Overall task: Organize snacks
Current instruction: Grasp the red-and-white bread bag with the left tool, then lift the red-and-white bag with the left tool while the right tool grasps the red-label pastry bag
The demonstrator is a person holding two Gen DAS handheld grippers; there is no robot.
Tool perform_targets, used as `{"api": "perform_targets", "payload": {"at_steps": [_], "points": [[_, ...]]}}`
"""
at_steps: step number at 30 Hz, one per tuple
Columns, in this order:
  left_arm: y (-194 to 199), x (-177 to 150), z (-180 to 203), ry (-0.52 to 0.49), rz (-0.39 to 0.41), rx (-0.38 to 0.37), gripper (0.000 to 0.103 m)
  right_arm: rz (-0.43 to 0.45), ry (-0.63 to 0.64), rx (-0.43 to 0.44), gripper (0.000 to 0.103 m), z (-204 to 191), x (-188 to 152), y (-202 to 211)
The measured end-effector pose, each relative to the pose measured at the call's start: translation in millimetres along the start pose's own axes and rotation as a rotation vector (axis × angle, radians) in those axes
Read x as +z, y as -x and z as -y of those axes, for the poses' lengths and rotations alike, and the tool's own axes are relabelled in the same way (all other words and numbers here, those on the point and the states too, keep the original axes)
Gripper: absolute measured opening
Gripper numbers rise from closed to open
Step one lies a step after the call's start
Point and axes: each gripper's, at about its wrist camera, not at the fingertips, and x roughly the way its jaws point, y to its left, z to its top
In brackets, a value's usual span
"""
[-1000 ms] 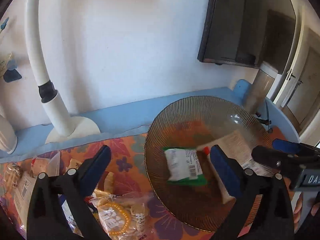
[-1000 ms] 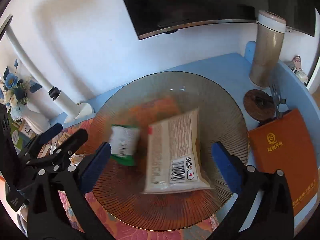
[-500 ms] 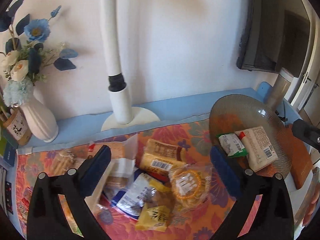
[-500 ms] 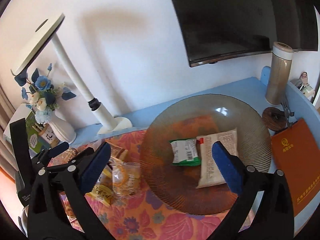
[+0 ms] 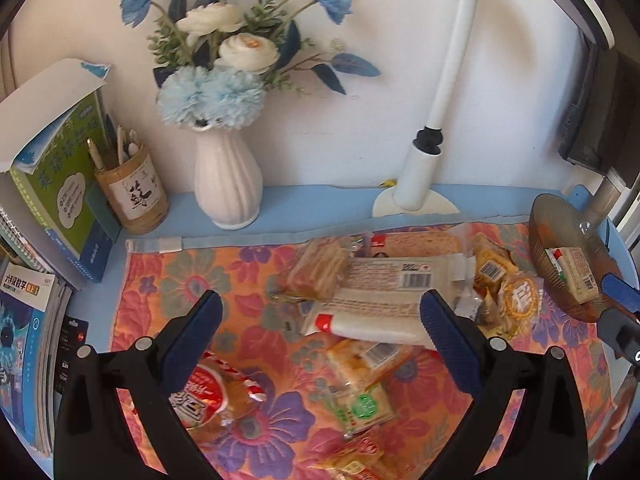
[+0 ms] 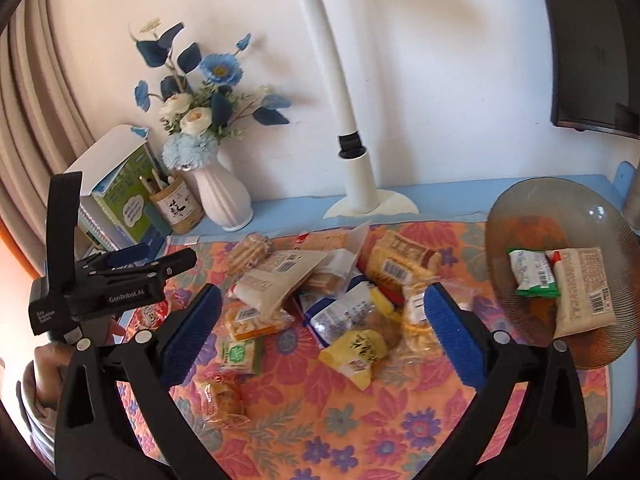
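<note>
A pile of wrapped snacks (image 5: 384, 292) lies on a floral cloth; it also shows in the right wrist view (image 6: 332, 292). A ribbed brown glass plate (image 6: 520, 216) at the right holds a green-and-white packet (image 6: 532, 272) and a long beige packet (image 6: 584, 288); the plate also shows in the left wrist view (image 5: 548, 220). My left gripper (image 5: 320, 328) is open and empty above the pile's left part. My right gripper (image 6: 320, 328) is open and empty above the pile, left of the plate.
A white vase of blue flowers (image 5: 228, 176), a pen cup (image 5: 134, 192), books (image 5: 52, 184) and a white lamp (image 5: 420, 168) stand along the back wall. A dark monitor (image 6: 592, 40) hangs at the right. The floral cloth (image 6: 360, 432) shows below the pile.
Both grippers have pulled back and swung left, away from the plate. The two packets stay in the plate. The snack pile and vase have come into view.
</note>
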Motion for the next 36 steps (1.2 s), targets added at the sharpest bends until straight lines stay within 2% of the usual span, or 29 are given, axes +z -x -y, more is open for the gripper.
{"api": "perform_targets", "payload": {"at_steps": [7, 13, 20, 24, 27, 30, 33, 36], "points": [[-17.3, -39.1, -75.9, -0.012, -0.090, 0.062, 0.098, -0.103, 0.069, 0.078, 0.100, -60.9, -47.9, -50.5], [-32.6, -67.4, -118.3, -0.037, -0.169, 0.077, 0.098, -0.219, 0.177, 0.087, 0.100, -102.0, -89.8, -92.5], [-52.5, -88.9, -121.0, -0.132, -0.221, -0.097, 0.098, -0.296, 0.257, 0.056, 0.100, -121.2, -122.4, -120.1], [-77.8, -98.7, -117.0, -0.122, -0.297, -0.188, 0.098, -0.319, 0.313, 0.018, 0.100, -124.6, -137.6, -129.4], [-79.8, -101.5, -113.7, -0.127, -0.243, -0.171, 0.098, -0.291, 0.395, -0.006, 0.100, -130.5, -144.2, -129.6], [-79.2, -107.2, -111.4, -0.123, -0.200, -0.152, 0.098, -0.281, 0.372, 0.018, 0.100, -124.5, -144.7, -129.5], [-74.8, -122.1, -102.5, -0.154, -0.118, -0.100, 0.098, -0.274, 0.378, 0.013, 0.100, -125.8, -146.0, -129.5], [-74.6, -122.2, -100.4, -0.150, -0.111, -0.077, 0.098, -0.272, 0.377, 0.013, 0.100, -126.0, -145.9, -130.0]]}}
